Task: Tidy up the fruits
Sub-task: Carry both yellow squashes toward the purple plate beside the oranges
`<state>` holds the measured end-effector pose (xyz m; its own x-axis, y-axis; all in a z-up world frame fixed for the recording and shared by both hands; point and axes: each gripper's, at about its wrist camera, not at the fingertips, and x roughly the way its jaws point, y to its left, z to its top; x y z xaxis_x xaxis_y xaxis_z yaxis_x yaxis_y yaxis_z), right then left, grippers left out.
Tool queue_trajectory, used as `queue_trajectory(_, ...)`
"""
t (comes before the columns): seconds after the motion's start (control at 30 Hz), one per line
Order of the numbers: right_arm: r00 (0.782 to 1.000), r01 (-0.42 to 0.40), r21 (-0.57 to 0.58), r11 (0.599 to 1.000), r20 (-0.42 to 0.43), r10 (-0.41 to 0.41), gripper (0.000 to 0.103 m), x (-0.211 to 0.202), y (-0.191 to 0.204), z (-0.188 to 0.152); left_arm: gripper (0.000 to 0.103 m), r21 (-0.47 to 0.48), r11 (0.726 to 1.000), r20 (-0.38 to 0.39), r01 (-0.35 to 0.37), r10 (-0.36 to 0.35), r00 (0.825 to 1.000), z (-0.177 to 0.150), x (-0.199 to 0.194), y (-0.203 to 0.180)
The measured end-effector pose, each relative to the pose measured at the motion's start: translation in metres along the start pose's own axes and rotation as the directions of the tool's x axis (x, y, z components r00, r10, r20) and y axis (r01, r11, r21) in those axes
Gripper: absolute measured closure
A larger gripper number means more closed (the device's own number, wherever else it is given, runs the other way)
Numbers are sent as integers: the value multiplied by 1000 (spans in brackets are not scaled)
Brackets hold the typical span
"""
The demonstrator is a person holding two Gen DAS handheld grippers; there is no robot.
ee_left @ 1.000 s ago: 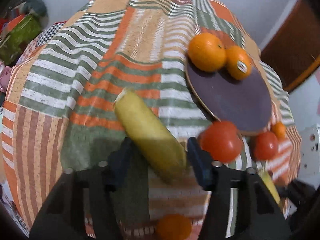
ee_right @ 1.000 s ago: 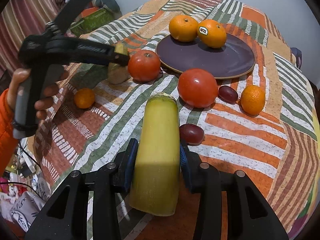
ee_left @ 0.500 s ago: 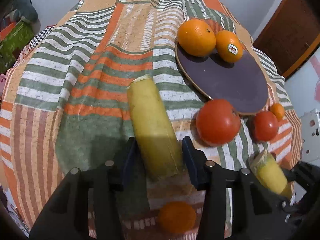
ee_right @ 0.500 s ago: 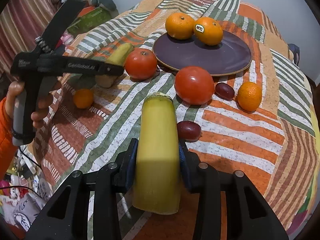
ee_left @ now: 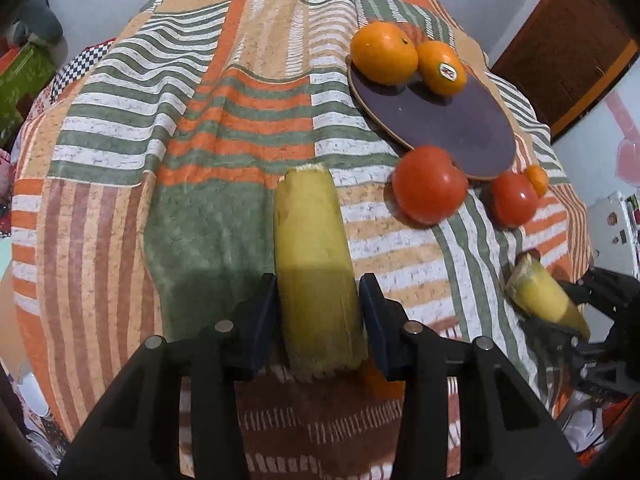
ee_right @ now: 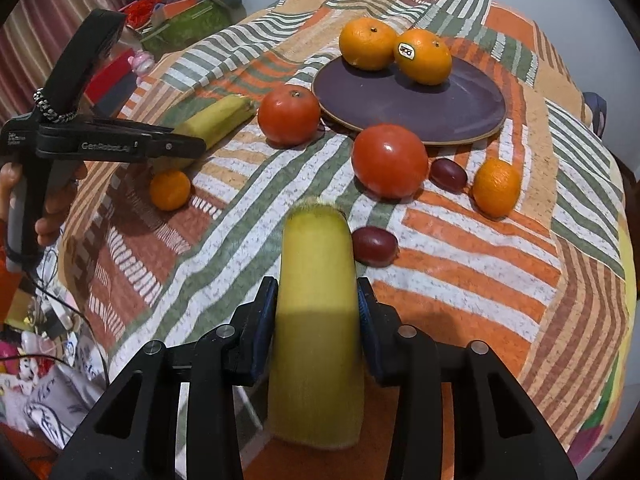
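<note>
On the striped desk cloth (ee_right: pixel 460 280), my left gripper (ee_left: pixel 318 312) had just been closing around a banana piece (ee_left: pixel 312 256); whether its pads pressed it I could not tell. My right gripper (ee_right: pixel 316 316) clamped another banana piece (ee_right: pixel 316 320). Two oranges (ee_right: pixel 368 48) sat on the purple plate (ee_right: pixel 460 108), tomatoes (ee_right: pixel 390 160) just beside it.

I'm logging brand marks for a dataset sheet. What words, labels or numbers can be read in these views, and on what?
"GenRobot.AI": side of the left tongs, seen from the right wrist view.
Small print further back on the same body: too small to read.
Sticker on the right orange on the plate: a black-and-white mark, unreadable in both views.
</note>
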<state>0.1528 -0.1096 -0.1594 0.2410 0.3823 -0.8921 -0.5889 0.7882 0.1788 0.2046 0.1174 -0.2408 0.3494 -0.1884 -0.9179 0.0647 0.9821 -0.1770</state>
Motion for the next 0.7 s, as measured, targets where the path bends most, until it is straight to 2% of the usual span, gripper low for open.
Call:
queue_trajectory(0.2, 999, 31, -26, 999, 9, -30, 69, 7, 5, 3, 62, -9, 1000, 7, -11, 12, 1000, 14, 14, -2)
queue_trajectory(0.4, 999, 27, -7, 1000, 39, -27, 69, -1, 4, 1, 64, -19, 999, 19, -37, 37, 999, 19, 15, -5)
queue_trajectory(0.7, 988, 45, 13, 999, 148, -47, 69, -37, -1, 9, 64, -11, 999, 114, -35, 36, 993, 20, -29, -13)
